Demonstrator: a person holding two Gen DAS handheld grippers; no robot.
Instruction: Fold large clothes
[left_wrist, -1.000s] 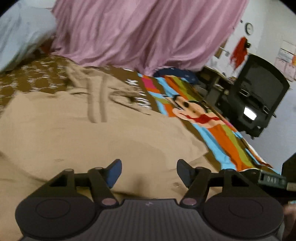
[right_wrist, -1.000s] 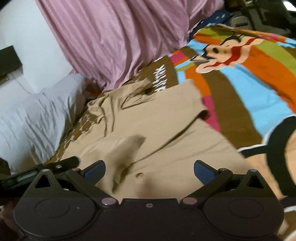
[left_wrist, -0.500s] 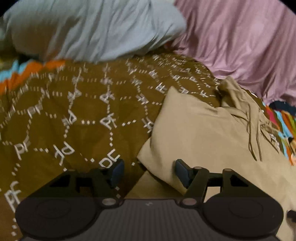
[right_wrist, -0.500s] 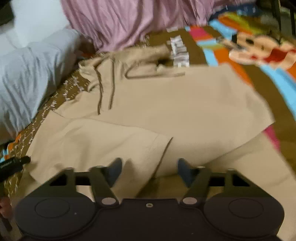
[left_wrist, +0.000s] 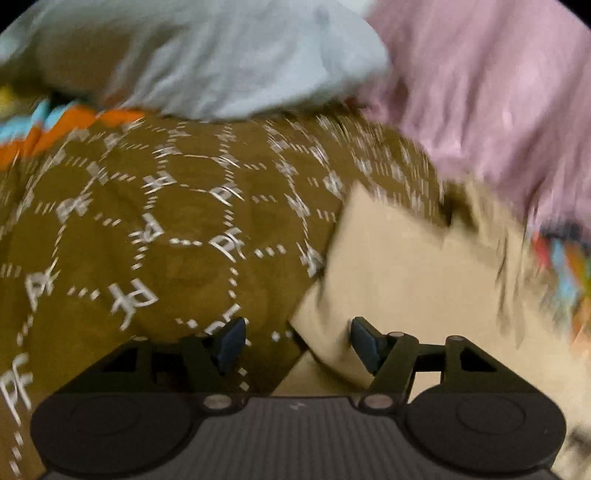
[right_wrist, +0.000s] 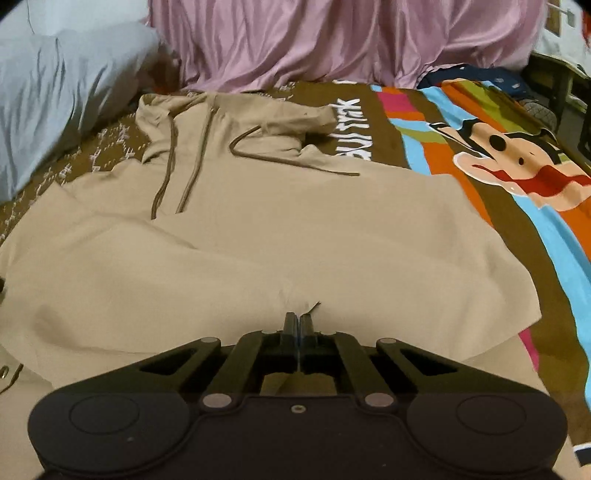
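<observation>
The beige hoodie (right_wrist: 295, 229) lies spread on the patterned bedspread (left_wrist: 147, 229), the right gripper (right_wrist: 298, 321) pinches its fabric fully closed, and the left gripper (left_wrist: 295, 336) stands apart around a fold corner.

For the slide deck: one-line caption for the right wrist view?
Right gripper shut on a pinch of the beige hoodie, spread over the cartoon bedspread.

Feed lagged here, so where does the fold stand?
Done: beige hooded garment lies spread on the patterned bedspread. In hand: right gripper has pinched a fabric edge; left gripper is open around a corner. Left: every fold.
</observation>
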